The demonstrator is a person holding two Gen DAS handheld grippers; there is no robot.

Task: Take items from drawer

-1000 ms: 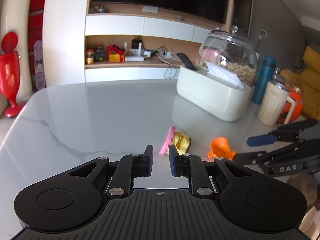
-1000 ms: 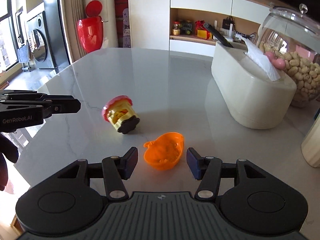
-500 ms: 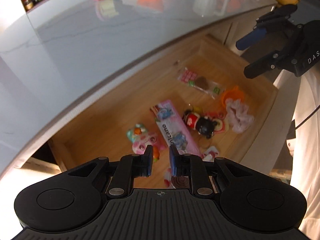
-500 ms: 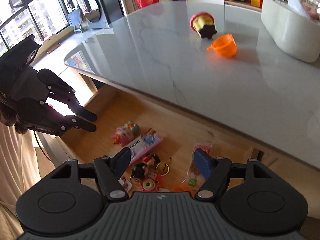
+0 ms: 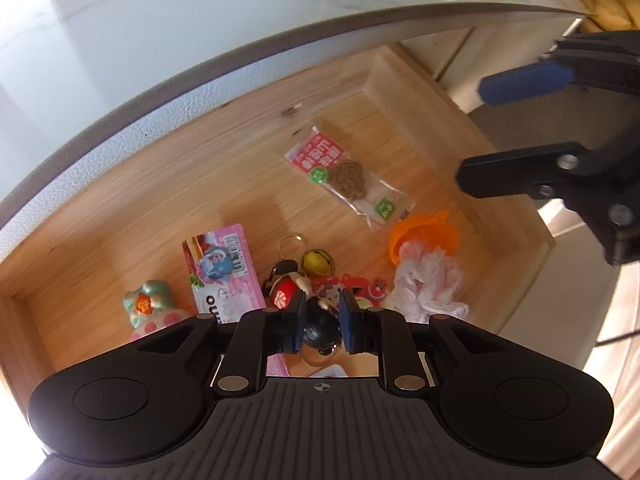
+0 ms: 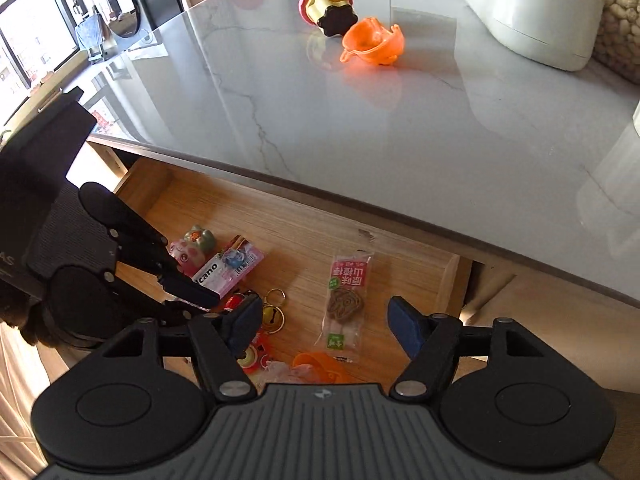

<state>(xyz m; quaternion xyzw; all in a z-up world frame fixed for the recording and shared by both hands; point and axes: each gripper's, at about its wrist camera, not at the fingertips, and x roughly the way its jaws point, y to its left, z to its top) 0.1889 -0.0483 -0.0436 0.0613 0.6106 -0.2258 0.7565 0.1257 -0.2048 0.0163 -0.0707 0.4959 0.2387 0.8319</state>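
Observation:
The wooden drawer (image 5: pixel 200 184) stands pulled out under the marble table's edge. In it lie a snack packet (image 5: pixel 344 172), a pink box (image 5: pixel 224 276), a green-pink figurine (image 5: pixel 150 308), a black-and-red keychain doll (image 5: pixel 288 292), a yellow bell (image 5: pixel 314 262), an orange cup (image 5: pixel 424 232) and a pink lace cloth (image 5: pixel 428 280). My left gripper (image 5: pixel 323 320) hovers over the doll, jaws nearly together with nothing in them. My right gripper (image 6: pixel 324 324) is open above the snack packet (image 6: pixel 346 296) and shows at the drawer's right side in the left wrist view (image 5: pixel 472 132).
On the marble table (image 6: pixel 360 128) lie an orange toy piece (image 6: pixel 374 42) and a red-and-yellow toy (image 6: pixel 328 8). A white container (image 6: pixel 528 12) and a jar of peanuts (image 6: pixel 620 20) stand at the far right. The table's edge overhangs the back of the drawer.
Both grippers have left the tabletop and come down over the open drawer. The left one has dropped closer to the keychain doll. Neither jaw gap has changed.

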